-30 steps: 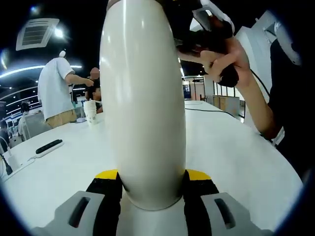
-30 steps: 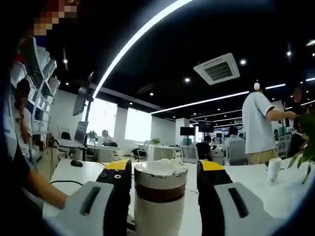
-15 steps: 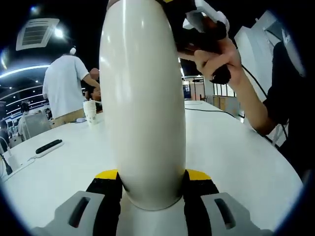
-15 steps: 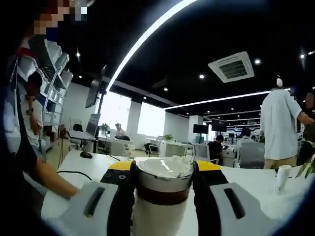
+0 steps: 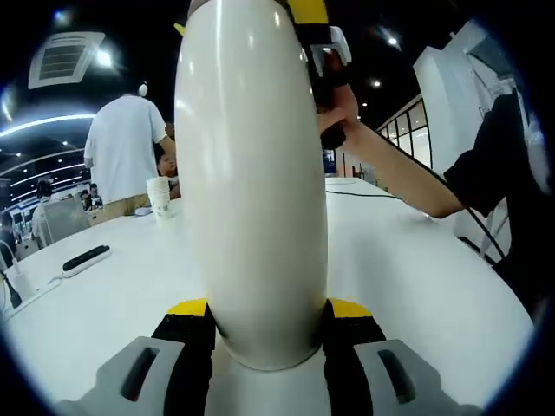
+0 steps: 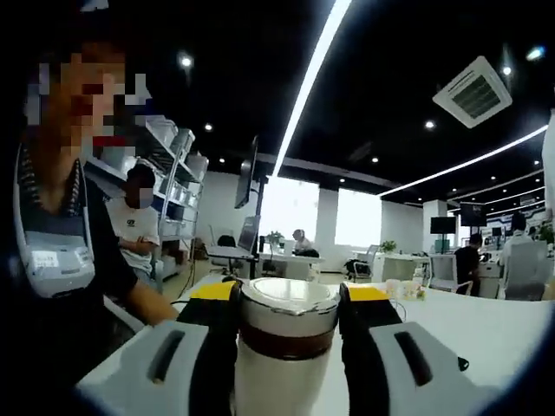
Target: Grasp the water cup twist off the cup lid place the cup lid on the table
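Observation:
A tall white water cup (image 5: pixel 251 173) stands upright over the white table (image 5: pixel 416 260) in the left gripper view. My left gripper (image 5: pixel 267 308) is shut on its lower body, yellow-tipped jaws pressing both sides. At the cup's top, a hand holds my right gripper (image 5: pixel 316 26). In the right gripper view, the silver-topped cup lid (image 6: pixel 286 299) with a brown band sits on the white cup (image 6: pixel 277 381). My right gripper (image 6: pixel 288 293) is shut on that lid, both jaws touching its sides.
A paper cup (image 5: pixel 159 198) and a dark power strip (image 5: pixel 85 257) lie on the table's left side. A person in white (image 5: pixel 121 147) stands behind it. The holder's arm (image 5: pixel 390 173) reaches in from the right. A seated person (image 6: pixel 139 225) is at the left.
My right gripper's jaws have closed in onto the lid, and that gripper has turned around the cup top, so its view swung. The left gripper and the cup stayed still.

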